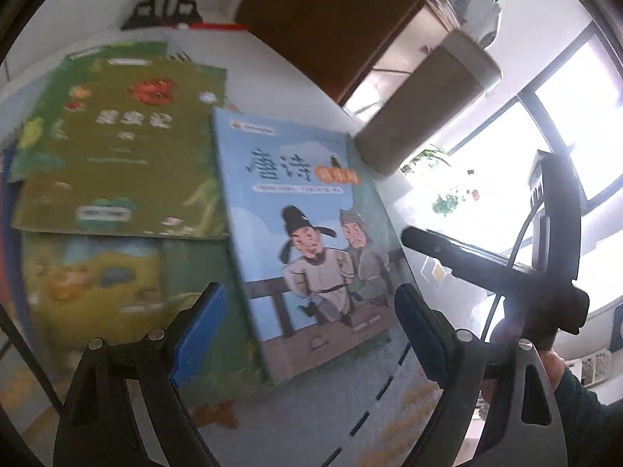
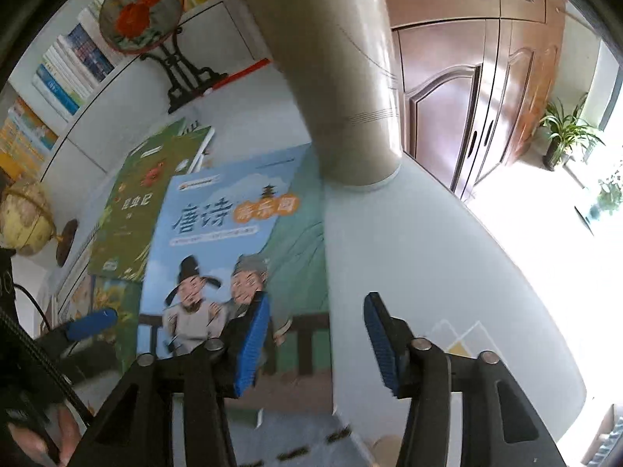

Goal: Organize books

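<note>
A light blue book point(image 1: 307, 233) with two cartoon figures on its cover lies on top of a loose spread of books on the white table point(image 2: 428, 257). Beside it to the left lies a green book point(image 1: 124, 148), and below that a yellow-green one point(image 1: 97, 280). My left gripper point(image 1: 311, 334) hovers open over the blue book's near end, touching nothing. My right gripper point(image 2: 317, 344) is open above the blue book point(image 2: 233, 253); the book's right edge runs between its fingers, and the pads are clear of it. The green book point(image 2: 132, 214) lies beyond.
A tall beige cylinder point(image 2: 342, 78) stands on the table just beyond the blue book. A round fan ornament on a black stand point(image 2: 140, 11), a globe point(image 2: 25, 222) and shelves of books point(image 2: 66, 66) are at the left. Brown cabinets point(image 2: 467, 97) and bright windows are at the right.
</note>
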A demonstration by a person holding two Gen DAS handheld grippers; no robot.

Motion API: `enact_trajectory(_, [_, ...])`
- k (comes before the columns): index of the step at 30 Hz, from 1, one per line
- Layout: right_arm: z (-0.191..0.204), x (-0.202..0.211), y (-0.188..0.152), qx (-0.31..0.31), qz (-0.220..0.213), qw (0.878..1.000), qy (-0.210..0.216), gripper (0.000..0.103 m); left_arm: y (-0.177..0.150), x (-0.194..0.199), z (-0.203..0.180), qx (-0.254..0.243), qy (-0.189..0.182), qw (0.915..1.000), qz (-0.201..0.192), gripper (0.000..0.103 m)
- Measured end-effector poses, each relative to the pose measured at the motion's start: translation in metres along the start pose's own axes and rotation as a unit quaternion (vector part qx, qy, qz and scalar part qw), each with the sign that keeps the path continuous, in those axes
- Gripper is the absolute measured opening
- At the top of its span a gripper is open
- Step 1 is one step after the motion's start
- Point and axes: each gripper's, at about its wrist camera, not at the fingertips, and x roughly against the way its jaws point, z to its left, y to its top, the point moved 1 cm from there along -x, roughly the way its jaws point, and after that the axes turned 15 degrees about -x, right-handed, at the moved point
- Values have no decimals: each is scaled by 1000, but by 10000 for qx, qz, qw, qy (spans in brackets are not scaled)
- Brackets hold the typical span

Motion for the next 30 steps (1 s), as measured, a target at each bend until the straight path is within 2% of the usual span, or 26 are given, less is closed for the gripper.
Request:
enact_trajectory(4, [-2, -11, 4, 125, -7, 9999, 65, 35, -1, -12, -3, 109, 40, 9999, 52, 87])
enact_trajectory(8, [1, -27, 4, 176, 181, 9996, 135, 34, -3, -12, -5, 126, 84, 9999, -22, 87])
enact_trajectory(10, [3, -30, 3, 173, 358, 9986, 361, 35, -3, -11, -4, 132, 82, 9999, -52, 87])
enact_trajectory(13, [9, -30, 1, 332, 358, 9985, 233, 35, -4, -10, -5, 126, 109, 9998, -69, 87])
enact_trajectory(17, [16, -17, -1, 419, 368, 9975, 444, 36, -10, 0, -4, 171, 142, 9997, -116, 87])
enact_trajectory(21, [36, -13, -9, 644, 475, 9949, 609, 37, -21, 21, 0, 237, 308, 9989, -253, 88])
enact_trajectory(27, [82, -29, -32, 893, 870, 9870, 1015, 37, -56, 55, 23, 488, 929, 9942, -230, 88])
enact_trajectory(30, [101, -41, -39, 1053, 1072, 9815, 1183, 36, -73, 63, 44, 793, 875, 9927, -259, 87])
